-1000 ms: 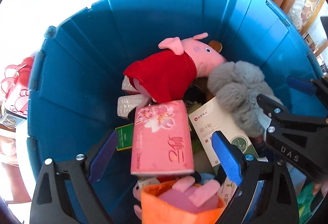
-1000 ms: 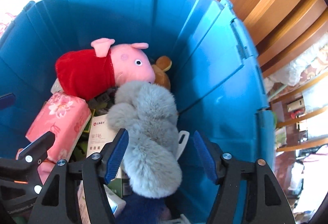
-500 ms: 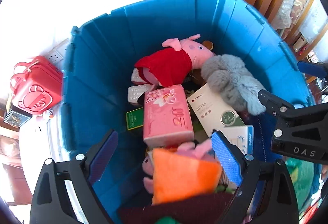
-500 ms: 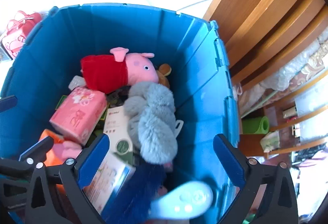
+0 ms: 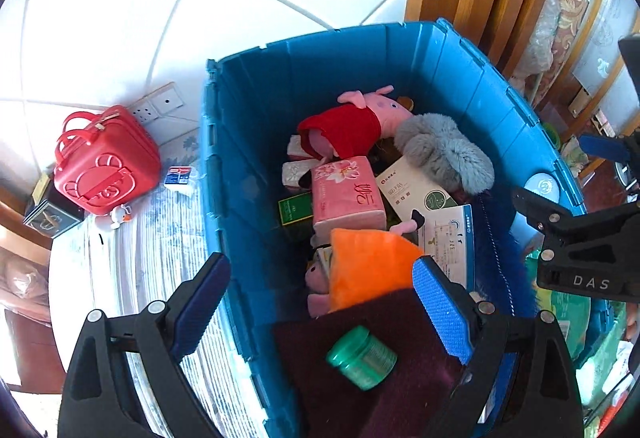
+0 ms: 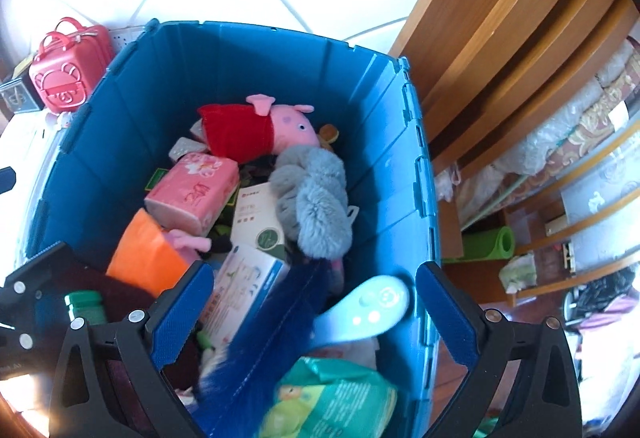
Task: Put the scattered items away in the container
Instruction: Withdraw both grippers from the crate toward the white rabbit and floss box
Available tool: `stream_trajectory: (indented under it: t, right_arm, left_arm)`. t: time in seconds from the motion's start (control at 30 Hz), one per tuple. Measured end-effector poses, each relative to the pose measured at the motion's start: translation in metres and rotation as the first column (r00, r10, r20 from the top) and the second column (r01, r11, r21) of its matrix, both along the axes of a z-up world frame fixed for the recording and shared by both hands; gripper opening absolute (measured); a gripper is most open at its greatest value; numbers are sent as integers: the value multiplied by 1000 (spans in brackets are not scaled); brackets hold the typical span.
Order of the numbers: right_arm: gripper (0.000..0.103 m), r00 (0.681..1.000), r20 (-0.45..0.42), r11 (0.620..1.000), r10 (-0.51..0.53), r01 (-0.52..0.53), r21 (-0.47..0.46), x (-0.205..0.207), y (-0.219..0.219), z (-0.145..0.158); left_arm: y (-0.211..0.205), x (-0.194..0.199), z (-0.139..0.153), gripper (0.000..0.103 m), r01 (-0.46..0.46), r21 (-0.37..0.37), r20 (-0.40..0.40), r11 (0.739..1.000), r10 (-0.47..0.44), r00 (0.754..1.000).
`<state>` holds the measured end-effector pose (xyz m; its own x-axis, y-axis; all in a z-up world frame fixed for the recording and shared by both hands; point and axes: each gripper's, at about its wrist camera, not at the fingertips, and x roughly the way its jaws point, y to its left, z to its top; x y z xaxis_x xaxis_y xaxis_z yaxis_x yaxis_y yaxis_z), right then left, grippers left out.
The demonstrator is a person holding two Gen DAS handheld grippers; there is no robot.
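A blue plastic crate (image 5: 248,141) (image 6: 384,141) holds many items: a pink pig plush in a red dress (image 5: 360,117) (image 6: 256,125), a grey fluffy toy (image 5: 444,149) (image 6: 312,201), a pink tissue pack (image 5: 344,193) (image 6: 192,193), white boxes (image 5: 412,189), an orange plush (image 5: 368,270) (image 6: 144,262), a green jar (image 5: 360,358) on dark red cloth, and a pale blue device (image 6: 368,306). My left gripper (image 5: 316,310) is open and empty above the crate's near left corner. My right gripper (image 6: 316,314) is open and empty above the crate's near end.
A red toy case (image 5: 100,165) (image 6: 68,69) and a small blue-white box (image 5: 178,175) lie left of the crate on a striped surface. Wooden furniture (image 6: 500,37) stands right of the crate. A green packet (image 6: 332,402) lies at the crate's near edge.
Both grippers have risen and pulled back from inside the crate, so the whole crate and its surroundings now show. Both stayed open and empty.
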<state>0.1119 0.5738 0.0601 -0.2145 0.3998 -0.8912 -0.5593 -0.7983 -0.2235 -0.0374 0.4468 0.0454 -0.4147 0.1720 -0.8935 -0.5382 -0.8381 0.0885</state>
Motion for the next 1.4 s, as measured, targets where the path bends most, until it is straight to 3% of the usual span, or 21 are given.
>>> stream_trajectory:
  t: [0.4, 0.73, 0.87, 1.13, 1.4]
  right_arm:
    - [102, 998, -38, 998, 59, -58, 37, -48, -112, 19]
    - [102, 996, -84, 1000, 22, -21, 15, -124, -223, 7]
    - [102, 997, -70, 999, 33, -34, -11, -159, -257, -2]
    - [102, 993, -24, 993, 120, -120, -19, -230, -294, -22]
    - [102, 974, -43, 973, 223, -225, -58, -285, -286, -45]
  left_arm:
    - [-127, 6, 17, 94, -40, 50, -41, 998, 42, 998]
    - [-253, -24, 5, 94, 2, 20, -60, 1000, -1, 998]
    - [-295, -42, -5, 93, -26, 28, -31, 999, 27, 999]
    - [-351, -79, -19, 93, -113, 54, -21, 992, 114, 993]
    - [-371, -119, -36, 93, -228, 61, -35, 972, 230, 972]
